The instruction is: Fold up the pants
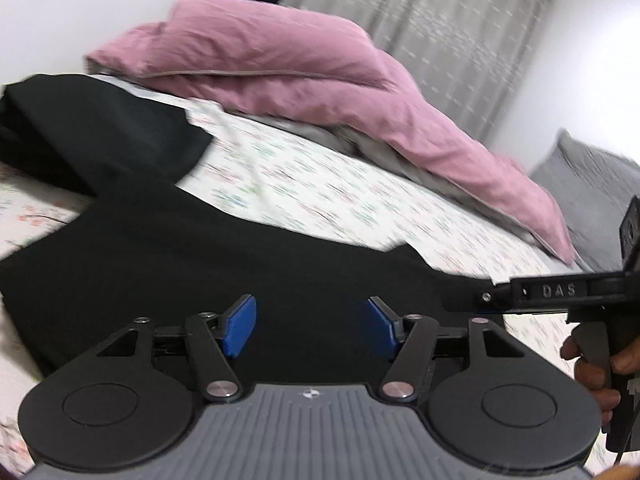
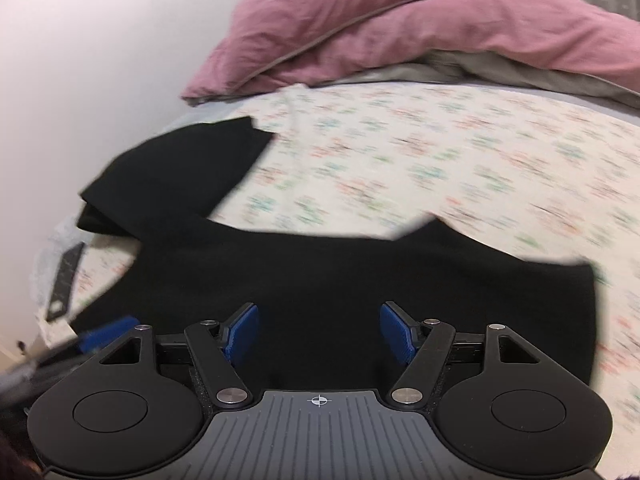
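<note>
- Black fabric pants (image 1: 224,264) lie spread on the bed with the floral-print white sheet (image 1: 320,196) in the left wrist view, filling the lower middle of the picture; one leg (image 1: 100,136) runs off toward the upper left.
- The left gripper (image 1: 311,326) hovers over the dark cloth, its two blue-padded fingers (image 1: 240,326) set wide apart with nothing between them.
- At the right edge, the right gripper (image 1: 470,298) reaches in sideways, held by a hand (image 1: 592,368); its tip sits at the right-hand edge of the pants, but whether it touches the cloth cannot be told from this view.
- Behind the pants, a crumpled mauve-pink duvet (image 1: 288,68) is heaped along the far side of the bed, with a grey pillow (image 1: 588,196) at the right and a pale patterned curtain (image 1: 432,24) on the wall beyond.
- In the right wrist view, the same black pants (image 2: 320,280) stretch across the sheet (image 2: 440,168) just ahead of the right gripper (image 2: 318,334), the leg (image 2: 180,176) angling up to the left.
- Its blue fingers (image 2: 394,334) stand well apart over the cloth, gripping nothing.
- The left gripper's blue tip (image 2: 106,334) shows blurred at the lower left, beside the pants' edge.
- The pink duvet (image 2: 400,24) lies along the top of the picture.
</note>
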